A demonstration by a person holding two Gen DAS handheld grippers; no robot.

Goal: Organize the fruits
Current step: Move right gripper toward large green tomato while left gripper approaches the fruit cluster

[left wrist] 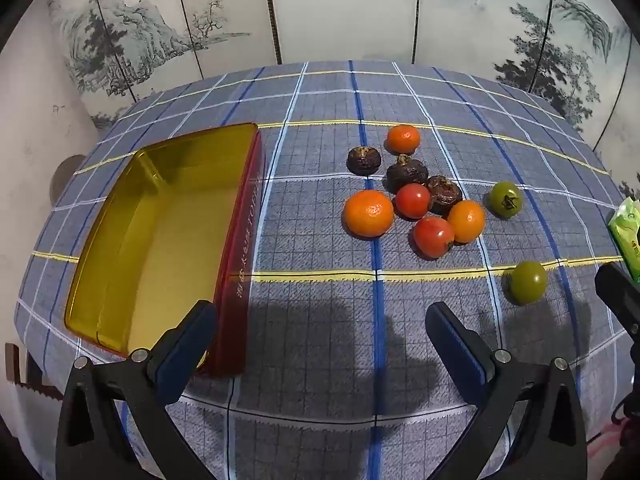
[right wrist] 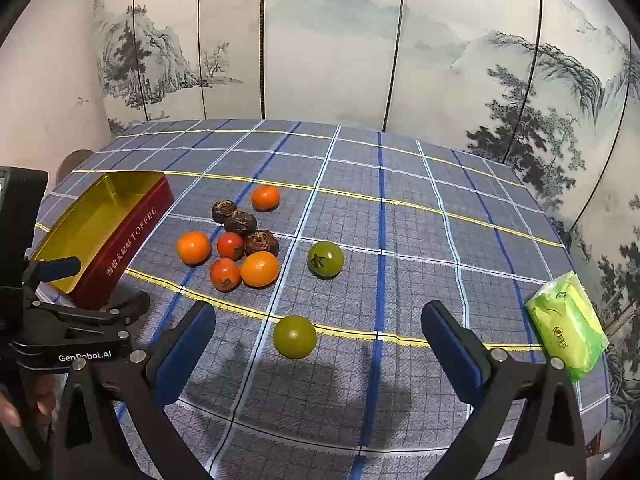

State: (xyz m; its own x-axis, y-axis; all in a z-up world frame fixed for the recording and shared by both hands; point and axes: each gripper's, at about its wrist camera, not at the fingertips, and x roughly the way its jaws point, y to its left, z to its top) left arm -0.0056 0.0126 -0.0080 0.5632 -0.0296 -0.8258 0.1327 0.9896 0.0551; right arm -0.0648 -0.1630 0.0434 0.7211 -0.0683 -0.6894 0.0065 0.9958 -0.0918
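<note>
A red toffee tin (left wrist: 240, 240) with an empty gold inside lies open on the left; it also shows in the right wrist view (right wrist: 132, 236). Right of it is a fruit cluster: three oranges (left wrist: 369, 213), two red tomatoes (left wrist: 434, 237) and three dark brown fruits (left wrist: 407, 174). Two green tomatoes lie apart, one far (right wrist: 325, 259), one near (right wrist: 295, 336). My left gripper (left wrist: 320, 340) is open and empty, near the tin's front corner. My right gripper (right wrist: 318, 342) is open and empty, with the near green tomato between and just beyond its fingers.
A green tissue packet (right wrist: 568, 326) lies at the table's right edge. The plaid tablecloth (left wrist: 340, 96) covers the table. A painted folding screen (right wrist: 320, 40) stands behind. The left gripper's body (right wrist: 60, 320) shows at the left of the right wrist view.
</note>
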